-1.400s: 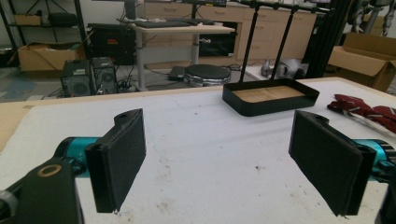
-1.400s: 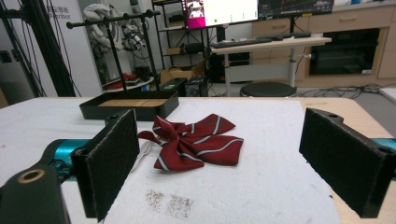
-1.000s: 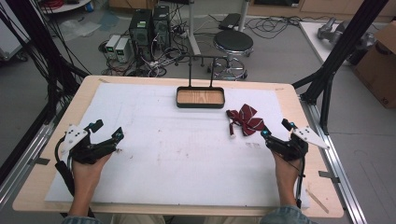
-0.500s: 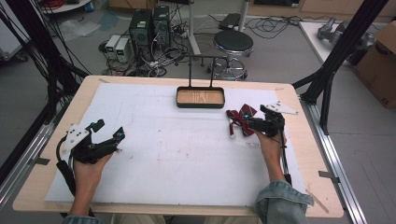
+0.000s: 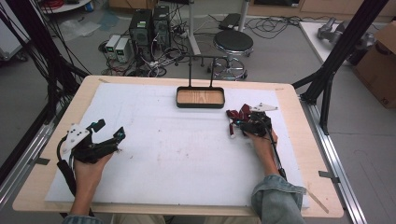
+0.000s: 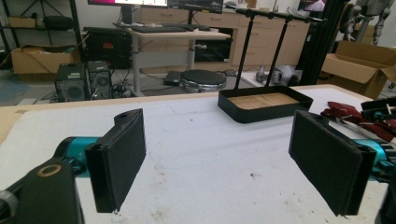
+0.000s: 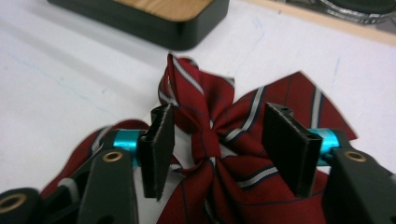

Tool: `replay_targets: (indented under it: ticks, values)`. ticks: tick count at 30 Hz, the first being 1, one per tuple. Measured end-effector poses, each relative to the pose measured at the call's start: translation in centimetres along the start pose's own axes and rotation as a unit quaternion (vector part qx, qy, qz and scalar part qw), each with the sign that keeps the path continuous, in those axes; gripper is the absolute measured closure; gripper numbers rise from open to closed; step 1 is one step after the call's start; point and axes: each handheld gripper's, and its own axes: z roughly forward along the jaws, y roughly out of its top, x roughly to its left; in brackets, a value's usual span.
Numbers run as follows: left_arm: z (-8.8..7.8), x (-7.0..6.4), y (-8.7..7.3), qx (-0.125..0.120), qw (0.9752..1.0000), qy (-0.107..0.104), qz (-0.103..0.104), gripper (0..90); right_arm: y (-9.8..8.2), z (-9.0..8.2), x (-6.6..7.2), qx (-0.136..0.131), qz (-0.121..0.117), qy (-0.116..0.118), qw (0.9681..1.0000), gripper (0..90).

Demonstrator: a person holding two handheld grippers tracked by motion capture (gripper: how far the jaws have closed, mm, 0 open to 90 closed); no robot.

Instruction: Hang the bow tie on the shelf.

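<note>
Bow tie (image 7: 219, 140) beside the tray (image 5: 200, 97): right tongs (image 7: 215, 140) straddle its knot, wide; left tongs (image 6: 224, 158) wide, idle. Next, probably pinch.

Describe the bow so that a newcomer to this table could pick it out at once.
Find the black tray with a wooden floor at the white mat's far edge. To its right lies the bow, between the right claw's open jaws: the only dark red, striped fabric there.
</note>
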Motion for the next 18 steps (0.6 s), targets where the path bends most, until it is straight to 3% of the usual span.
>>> replay_targets:
  ticks: [4, 5, 6, 8, 12, 14, 18]
  values:
    - [0.2, -0.1, -0.1, 0.003, 1.0000, -0.002, 0.000, 19.1, 0.1, 0.5, 0.3, 0.023, -0.011, -0.002, 0.9997, 52.5]
    - [0.3, -0.2, -0.2, 0.005, 1.0000, -0.003, 0.001, 19.1, 0.3, 0.9, 0.4, 0.044, -0.020, -0.004, 0.9988, 58.3]
    - [0.3, -0.2, -0.2, 0.005, 1.0000, -0.003, 0.001, 19.1, 0.3, 0.9, 0.4, 0.044, -0.020, -0.004, 0.9988, 58.3]
    - [0.3, -0.2, -0.2, 0.005, 1.0000, -0.003, -0.001, 19.1, 0.4, 1.0, 0.5, 0.047, -0.022, 0.002, 0.9987, 68.5]
    - [0.4, -0.2, -0.2, 0.006, 1.0000, -0.003, -0.001, 19.1, 0.5, 1.0, 0.7, 0.047, -0.029, -0.003, 0.9985, 73.7]
    - [0.4, -0.2, -0.2, 0.006, 1.0000, -0.004, -0.001, 19.1, 0.6, 0.8, 0.7, 0.048, -0.036, -0.017, 0.9980, 74.5]
    - [0.3, -0.3, -0.2, 0.003, 1.0000, -0.003, 0.000, 19.2, 1.2, -0.3, 0.3, 0.008, -0.028, -0.031, 0.9991, 74.8]
